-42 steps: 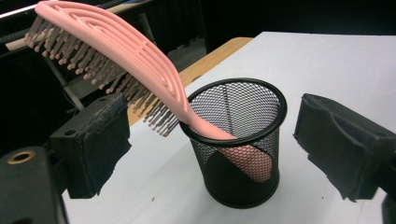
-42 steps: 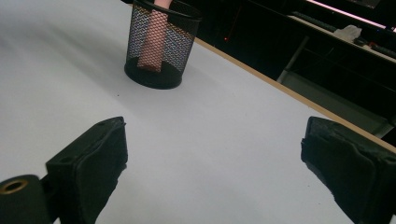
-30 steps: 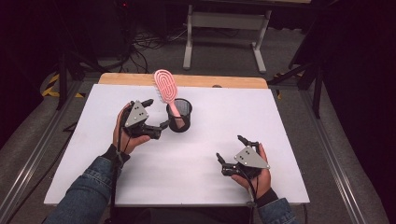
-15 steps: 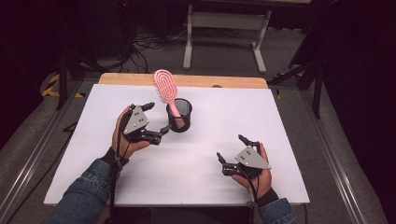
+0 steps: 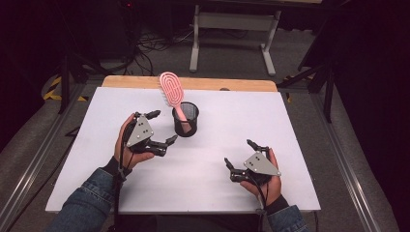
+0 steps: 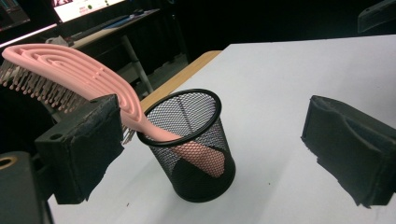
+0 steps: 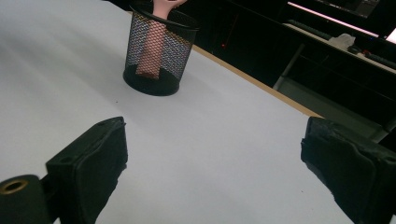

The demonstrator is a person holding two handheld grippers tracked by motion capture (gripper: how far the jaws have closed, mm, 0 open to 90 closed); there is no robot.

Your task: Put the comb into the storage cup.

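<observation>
A pink hairbrush stands handle-down in a black mesh cup near the middle of the white table top, its head leaning over the rim toward the far left. My left gripper is open just left of the cup, holding nothing. In the left gripper view the cup and brush sit between the spread jaws. My right gripper rests open near the front right, apart from the cup, with bare table between its jaws.
A wooden strip runs along the table's far edge. Beyond it stand a grey metal stand and floor cables. Aluminium rails flank the table on both sides.
My left gripper has drawn back a little toward the near left, away from the cup. The right gripper has hardly moved. The brush stays in the cup.
</observation>
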